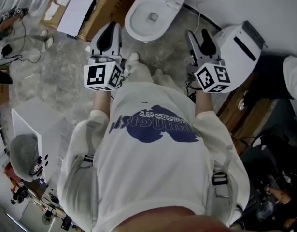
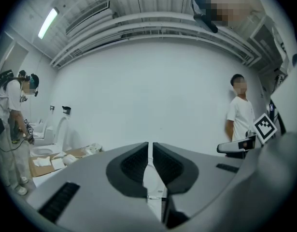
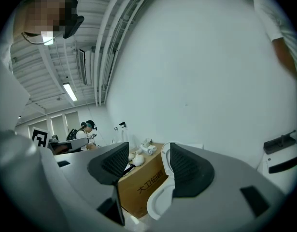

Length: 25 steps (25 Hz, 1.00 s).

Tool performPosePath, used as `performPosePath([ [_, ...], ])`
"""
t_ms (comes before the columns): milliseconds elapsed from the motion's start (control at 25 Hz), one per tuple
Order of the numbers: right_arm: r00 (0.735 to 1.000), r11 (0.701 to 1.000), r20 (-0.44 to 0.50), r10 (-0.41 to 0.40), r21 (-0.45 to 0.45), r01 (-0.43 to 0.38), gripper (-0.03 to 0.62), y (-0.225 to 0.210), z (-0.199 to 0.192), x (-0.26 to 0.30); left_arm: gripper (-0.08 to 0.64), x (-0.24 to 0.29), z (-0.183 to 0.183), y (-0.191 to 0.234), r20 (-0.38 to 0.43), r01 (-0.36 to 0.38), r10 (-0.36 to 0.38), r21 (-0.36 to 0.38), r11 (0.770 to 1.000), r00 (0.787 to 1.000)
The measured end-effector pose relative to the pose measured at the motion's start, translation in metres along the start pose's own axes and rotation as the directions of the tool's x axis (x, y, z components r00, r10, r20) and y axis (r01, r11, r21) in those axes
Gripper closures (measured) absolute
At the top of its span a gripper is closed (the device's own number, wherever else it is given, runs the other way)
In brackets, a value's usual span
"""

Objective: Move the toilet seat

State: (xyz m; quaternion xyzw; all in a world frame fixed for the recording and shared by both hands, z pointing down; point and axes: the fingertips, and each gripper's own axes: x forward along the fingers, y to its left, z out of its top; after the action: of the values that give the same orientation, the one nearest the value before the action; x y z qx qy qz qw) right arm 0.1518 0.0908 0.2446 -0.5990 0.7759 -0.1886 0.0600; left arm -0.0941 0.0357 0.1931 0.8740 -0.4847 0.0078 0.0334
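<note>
Currently both tongs raised, well short of toilet seat (image 1: 134, 27), apparently down on bowl (image 1: 152, 17) ahead. Left tongs (image 1: 108, 33) nearly clenched, empty; right tongs (image 1: 196, 35) released, empty. Advice: lower right tongs, straddle seat's front edge squarely, clench firmly before lifting.

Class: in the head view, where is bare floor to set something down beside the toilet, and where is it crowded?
Bare floor lies between box, white cabinet and the person's shoes. Crowded: cables at the far left, a cable right of the toilet.
</note>
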Motion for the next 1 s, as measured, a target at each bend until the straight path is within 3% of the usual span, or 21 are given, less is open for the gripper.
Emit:
performPosePath([
  [240,0.999,0.999,0.011,0.036,-0.008,-0.036,0.311,0.004,0.010,-0.027,0.534,-0.025,0.009,-0.028,0.008,-0.015,0.015,0.011,1.000,1.000],
  [560,0.994,0.995,0.045,0.099,0.010,-0.099,0.291,0.047,0.018,-0.048,0.544,-0.046,0.034,-0.043,0.052,-0.023,0.024,-0.019,1.000,0.998],
  [760,0.993,0.994,0.053,0.106,-0.020,-0.105,0.290,0.065,0.020,-0.055,0.555,-0.049,0.040,-0.046,0.061,-0.018,0.021,-0.055,0.998,0.998],
  [1000,0.996,0.997,0.058,0.075,-0.036,-0.073,0.295,0.070,0.015,-0.055,0.558,-0.045,0.038,-0.053,0.057,-0.001,0.002,-0.025,1.000,0.998],
])
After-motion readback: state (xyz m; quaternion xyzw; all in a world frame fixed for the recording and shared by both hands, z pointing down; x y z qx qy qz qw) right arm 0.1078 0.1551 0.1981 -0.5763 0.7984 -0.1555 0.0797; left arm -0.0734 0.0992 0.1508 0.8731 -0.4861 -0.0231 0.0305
